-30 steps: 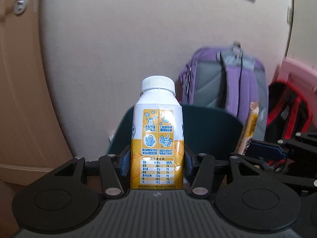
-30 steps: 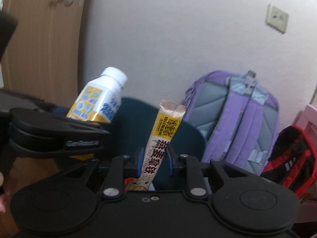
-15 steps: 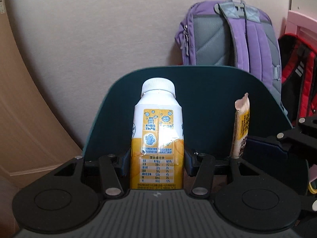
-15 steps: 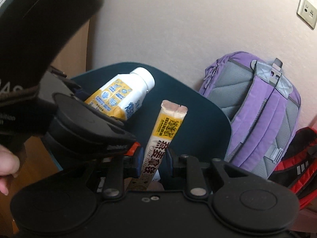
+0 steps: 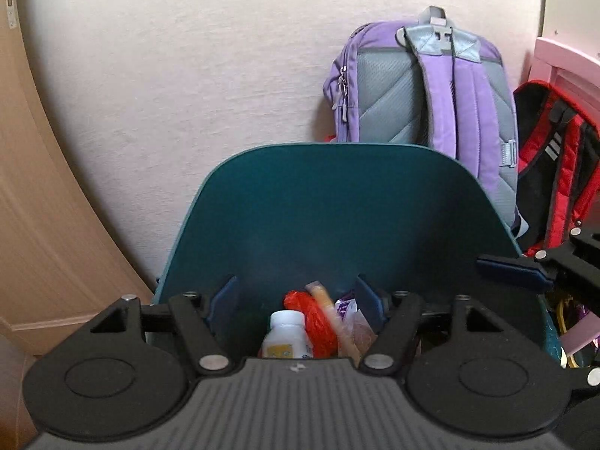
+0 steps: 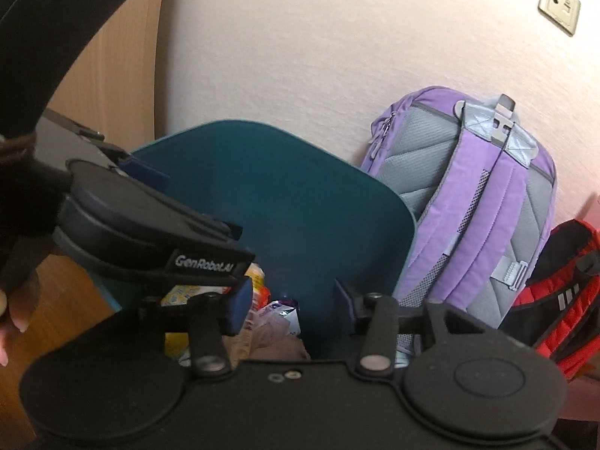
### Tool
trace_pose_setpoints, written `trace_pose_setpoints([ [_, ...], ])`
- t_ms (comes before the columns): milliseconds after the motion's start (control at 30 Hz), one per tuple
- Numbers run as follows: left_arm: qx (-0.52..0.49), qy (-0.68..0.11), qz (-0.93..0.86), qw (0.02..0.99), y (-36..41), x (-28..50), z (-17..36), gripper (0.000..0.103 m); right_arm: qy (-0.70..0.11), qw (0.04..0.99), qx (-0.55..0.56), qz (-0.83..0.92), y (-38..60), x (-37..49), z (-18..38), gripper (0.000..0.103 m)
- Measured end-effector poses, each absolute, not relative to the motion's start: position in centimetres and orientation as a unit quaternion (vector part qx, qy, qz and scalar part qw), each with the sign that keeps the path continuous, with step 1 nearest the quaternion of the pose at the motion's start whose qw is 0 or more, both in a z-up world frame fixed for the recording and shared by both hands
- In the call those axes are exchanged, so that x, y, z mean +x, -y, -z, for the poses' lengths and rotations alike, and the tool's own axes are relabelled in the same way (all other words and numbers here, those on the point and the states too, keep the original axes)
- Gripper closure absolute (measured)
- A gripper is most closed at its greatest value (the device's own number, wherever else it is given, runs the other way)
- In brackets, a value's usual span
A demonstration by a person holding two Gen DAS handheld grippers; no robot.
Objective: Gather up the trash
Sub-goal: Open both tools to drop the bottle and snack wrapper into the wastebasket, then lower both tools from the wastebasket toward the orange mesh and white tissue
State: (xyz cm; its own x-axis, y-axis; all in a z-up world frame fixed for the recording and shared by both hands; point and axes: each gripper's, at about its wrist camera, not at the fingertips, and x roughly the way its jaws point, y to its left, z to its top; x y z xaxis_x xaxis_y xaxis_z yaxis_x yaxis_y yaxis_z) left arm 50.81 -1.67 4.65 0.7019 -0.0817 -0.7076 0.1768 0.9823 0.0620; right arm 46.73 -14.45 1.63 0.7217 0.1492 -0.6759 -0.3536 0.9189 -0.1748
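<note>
From the left wrist view, we see our left claw [image 5: 296, 296] with its blue pads spread wide and nothing gripped between them; the jaws have just been opening. Below and beyond the gap lies the white-capped milk bottle [image 5: 287, 333], resting inside the teal trash bin [image 5: 337, 206] at about 6 o'clock in the view. Just to its right, toward 5 o'clock, we make out a red plastic bag [image 5: 315, 322] and the tan snack stick wrapper [image 5: 330, 315] lying slanted among other crumpled wrappers. The bin's tall back wall fills the centre. Behind it, at 1 o'clock, a purple backpack [image 5: 423, 86] leans on the pale wall, with a red and black bag [image 5: 555, 165] at 3 o'clock. One blue pad of our right claw [image 5: 513, 268] pokes in at 3 o'clock over the bin's rim.

From the right wrist view, our right claw [image 6: 292, 300] stands moderately wide and empty, its jaws just having been opening. Between and below the pads we see mixed wrappers in the bin [image 6: 285, 195]; the stick wrapper itself we cannot pick out for certain here. The left claw's body, marked GenRobot.AI, crosses at 9 o'clock, with part of the yellow-labelled bottle [image 6: 180, 294] showing beneath it. A hand [image 6: 15, 315] shows at the left edge, 8 o'clock. The purple backpack [image 6: 468, 202] sits at 3 o'clock, a wall socket [image 6: 558, 5] at 1 o'clock.
</note>
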Motion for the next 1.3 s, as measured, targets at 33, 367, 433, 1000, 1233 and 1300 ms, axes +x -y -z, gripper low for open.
trace_pose_setpoints([
  [33,0.064,-0.378,0.07,0.921,1.6,50.5,-4.9,0.033,-0.345,0.917,-0.146,-0.138,14.5,46.5,-1.9,0.055],
  [367,0.052,-0.342,0.075,0.935,0.5,44.7,-9.7,0.027,-0.316,0.927,-0.144,-0.143,15.1,40.8,-6.4,0.047],
  [433,0.051,-0.335,0.075,0.938,0.3,43.2,-10.5,0.027,-0.31,0.928,-0.144,-0.145,15.1,39.4,-7.3,0.045],
  [1000,0.027,-0.323,0.093,0.942,-2.6,30.9,-13.0,0.02,-0.296,0.93,-0.138,-0.169,13.9,28.3,-9.9,0.027],
  [1233,0.009,-0.345,0.097,0.934,-4.5,27.4,-10.6,0.019,-0.309,0.925,-0.122,-0.184,14.1,24.8,-7.7,0.014],
  [1300,0.006,-0.353,0.097,0.931,-5.2,26.5,-9.5,0.019,-0.32,0.922,-0.114,-0.186,14.3,24.2,-6.4,0.011],
])
